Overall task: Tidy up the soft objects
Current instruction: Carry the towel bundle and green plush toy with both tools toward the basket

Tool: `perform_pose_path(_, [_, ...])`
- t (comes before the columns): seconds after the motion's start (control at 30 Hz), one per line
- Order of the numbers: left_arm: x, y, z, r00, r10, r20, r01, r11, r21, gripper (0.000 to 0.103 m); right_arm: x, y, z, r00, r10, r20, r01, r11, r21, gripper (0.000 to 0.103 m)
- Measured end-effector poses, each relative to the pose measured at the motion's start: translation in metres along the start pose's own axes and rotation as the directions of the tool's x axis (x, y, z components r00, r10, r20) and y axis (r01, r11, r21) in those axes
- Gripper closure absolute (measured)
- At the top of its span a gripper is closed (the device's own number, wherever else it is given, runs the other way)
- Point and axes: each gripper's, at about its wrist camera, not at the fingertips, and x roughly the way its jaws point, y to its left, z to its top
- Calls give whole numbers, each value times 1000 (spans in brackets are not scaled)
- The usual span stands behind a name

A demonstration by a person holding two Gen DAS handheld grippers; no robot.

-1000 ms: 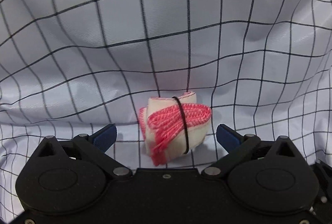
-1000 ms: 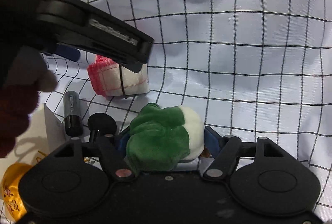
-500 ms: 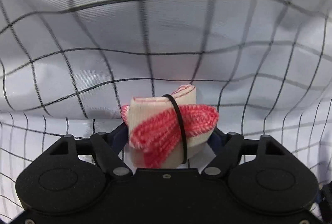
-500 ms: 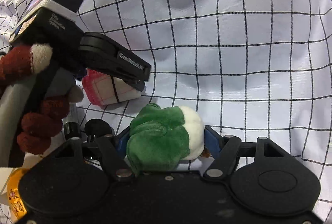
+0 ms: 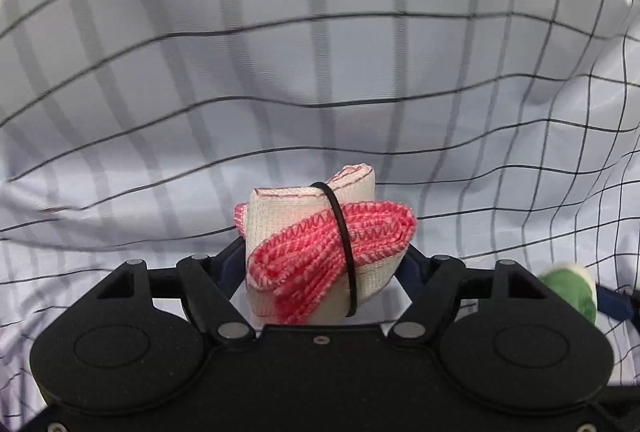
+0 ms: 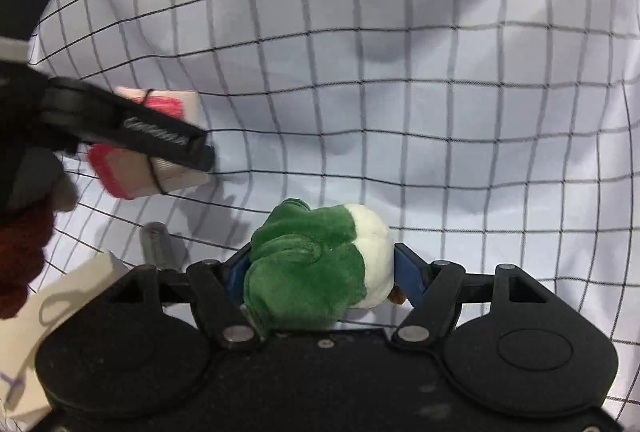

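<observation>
While both grippers carry something soft, no basket or bin shows in either view, so where these things should go cannot be told. The left gripper (image 5: pixel 325 264) has a folded pink-and-white cloth (image 5: pixel 320 244) between its fingers at the lower middle of its frame; its jaws are closing on the bundle, the pads already against its sides. The cloth's long axis runs across the jaws, slanting up to the right, with a black band (image 5: pixel 340 232) around its middle. The right gripper (image 6: pixel 320 272) is clamped on a green-and-white plush toy (image 6: pixel 316 264), low in the middle of its own frame and lying crosswise too. In the right view the cloth (image 6: pixel 132 171) hangs at the left, above the checked sheet (image 6: pixel 440 111) — clear of it, judging by the shadow beneath. The fingertips of both are hidden behind their loads. A dark cylinder (image 6: pixel 158 244) and a white paper (image 6: pixel 68 304) at lower left are blurred — I cannot say what they are.
</observation>
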Motion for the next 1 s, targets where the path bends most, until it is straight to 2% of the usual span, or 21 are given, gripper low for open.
perform_pose_path(0.27, [-32,53,-29,998,51,22,-50,998,-45,33,3,54,21,999,34,25,-33,997,-70,33])
perform_pose_path(0.53, [-58,106,-69,989,140,43,-135,984,-115,33,2,117,27,993,110,32,-104,984,-142,33])
perform_pose_path(0.8, [-102,144,-114,976,214,48,-203,965,-168,33,-27,171,18,976,212,50,-196,955,-224,33])
perform_pose_path(1.0, [-126,157,-151,964,262,51,-246,946,-213,33,-48,207,1,956,290,50,-264,920,-290,33])
